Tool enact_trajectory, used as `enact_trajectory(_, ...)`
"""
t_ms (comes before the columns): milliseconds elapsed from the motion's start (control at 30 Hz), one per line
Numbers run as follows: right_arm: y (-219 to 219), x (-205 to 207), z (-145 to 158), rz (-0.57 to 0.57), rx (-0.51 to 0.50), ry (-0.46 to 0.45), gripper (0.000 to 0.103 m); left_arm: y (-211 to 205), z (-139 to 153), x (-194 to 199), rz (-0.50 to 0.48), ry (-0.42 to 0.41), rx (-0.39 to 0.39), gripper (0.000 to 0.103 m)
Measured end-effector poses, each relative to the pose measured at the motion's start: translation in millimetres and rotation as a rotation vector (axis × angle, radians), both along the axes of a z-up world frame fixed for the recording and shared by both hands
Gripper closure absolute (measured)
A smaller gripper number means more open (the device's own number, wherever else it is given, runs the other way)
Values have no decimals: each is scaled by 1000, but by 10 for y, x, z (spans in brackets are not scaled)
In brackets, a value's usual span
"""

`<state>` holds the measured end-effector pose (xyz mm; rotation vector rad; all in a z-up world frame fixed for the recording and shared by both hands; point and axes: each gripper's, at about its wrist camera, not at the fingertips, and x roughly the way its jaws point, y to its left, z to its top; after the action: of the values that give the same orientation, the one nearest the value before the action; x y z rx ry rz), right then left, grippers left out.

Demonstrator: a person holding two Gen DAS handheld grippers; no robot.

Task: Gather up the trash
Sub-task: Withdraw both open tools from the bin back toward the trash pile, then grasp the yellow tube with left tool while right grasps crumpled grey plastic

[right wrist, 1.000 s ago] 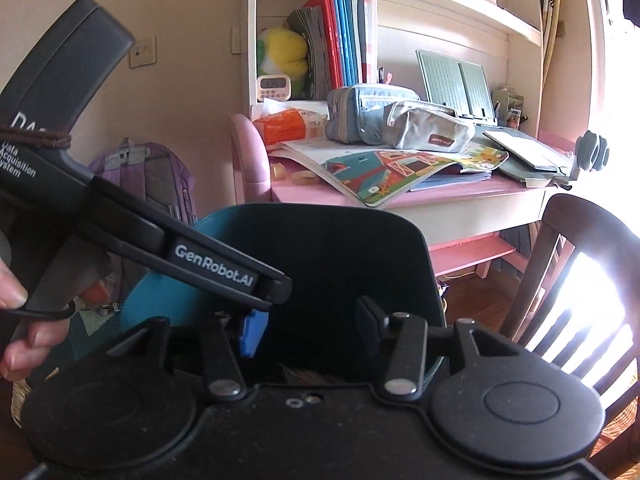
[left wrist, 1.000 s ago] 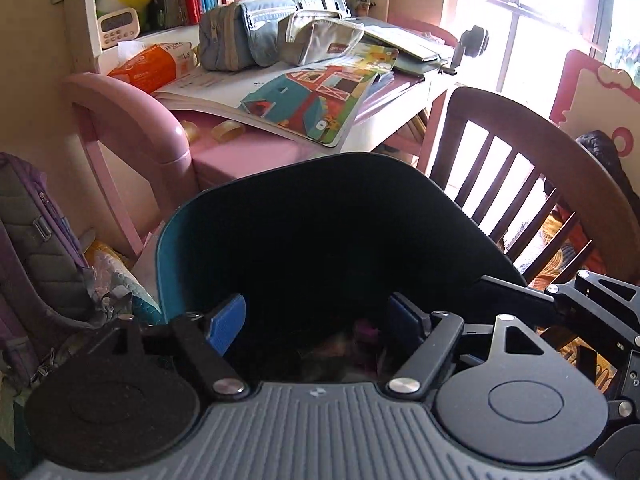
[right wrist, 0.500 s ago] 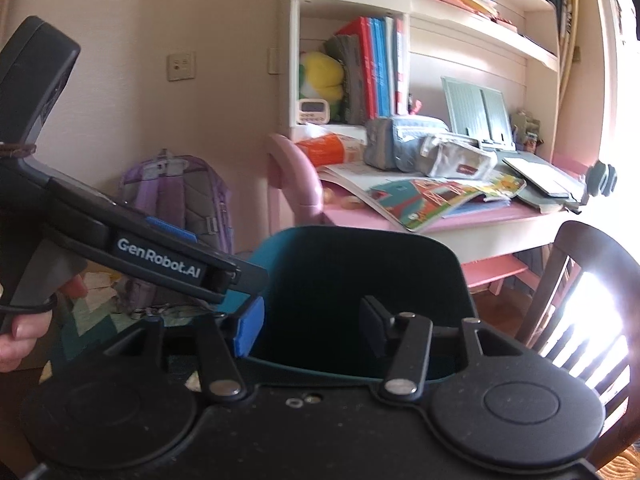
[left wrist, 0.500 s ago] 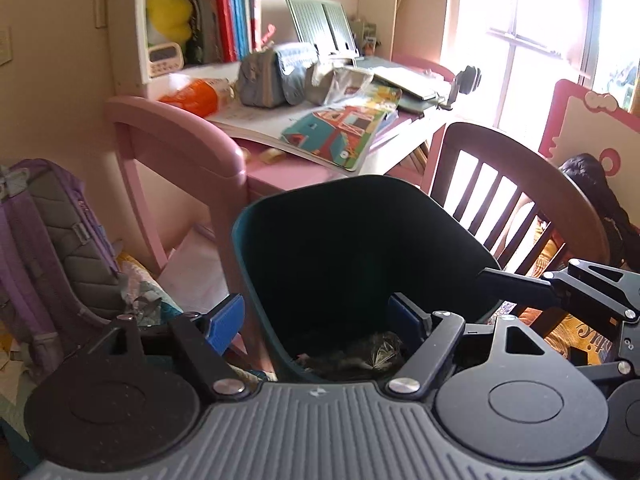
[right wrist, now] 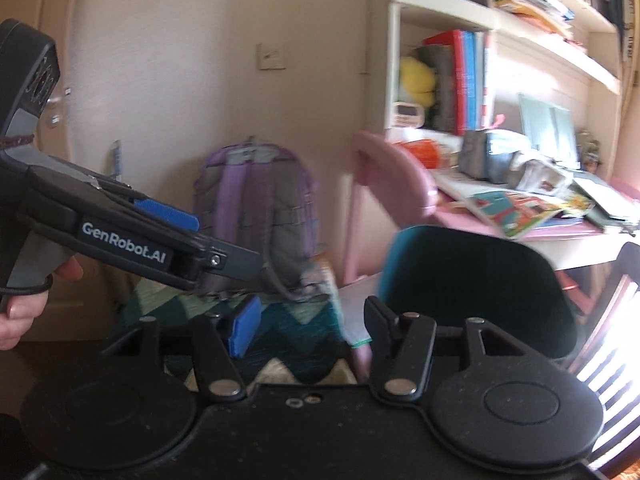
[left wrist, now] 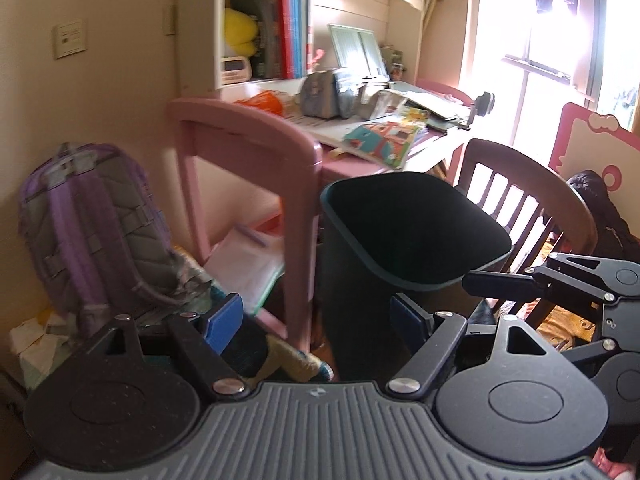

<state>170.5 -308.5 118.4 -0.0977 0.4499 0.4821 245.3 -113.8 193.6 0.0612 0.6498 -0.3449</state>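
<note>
A dark teal trash bin [left wrist: 416, 236] with a wide rounded rim is seen upright on the floor, between the pink desk [left wrist: 256, 148] and the wooden chair [left wrist: 528, 200]. Compared with a second ago, the bin is viewed from farther back, no longer filling the frame. The left gripper [left wrist: 316, 320] is held wide open and empty; the right gripper [right wrist: 308, 328], whose jaws have just been opening, holds nothing. A purple backpack [left wrist: 88, 224] is propped against the wall at left.

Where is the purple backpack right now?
The backpack stands on the floor against the wall, at the left of the left wrist view, beside the pink desk and left of the bin.
</note>
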Motion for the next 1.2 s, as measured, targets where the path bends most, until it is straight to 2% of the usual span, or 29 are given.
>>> enact_trajectory(200,465,-86,-197,80,-5,37,46,616,-238,-288,83,16,-14,22)
enact_trajectory(467,1105,-64,-697,161,-30,117,46,1458,-789,-558,193,74,-36,22)
enact_trajectory(600,1396,-24,-1053,186,-48,187,45,1819,-1165,-645,256,88,-30,9)
enact_trajectory(667,1537,10,-1274,197,-64,235,45,1987,-1390,-665,283,101,-24,6)
enact_trajectory(833,1800,165,-1887,173,-79,347,45,2295,-2010,-600,346,159,-17,5)
enact_trajectory(900,1861,259,-2176,148,-69,410,45,2401,-2309,-550,377,212,-43,5)
enact_trajectory(1000,1949,403,-2619,117,-109,472,45,2518,-2833,-419,425,315,-82,5)
enact_trajectory(1200,2058,704,-3546,117,-224,595,45,2566,-3802,-205,566,439,-49,5)
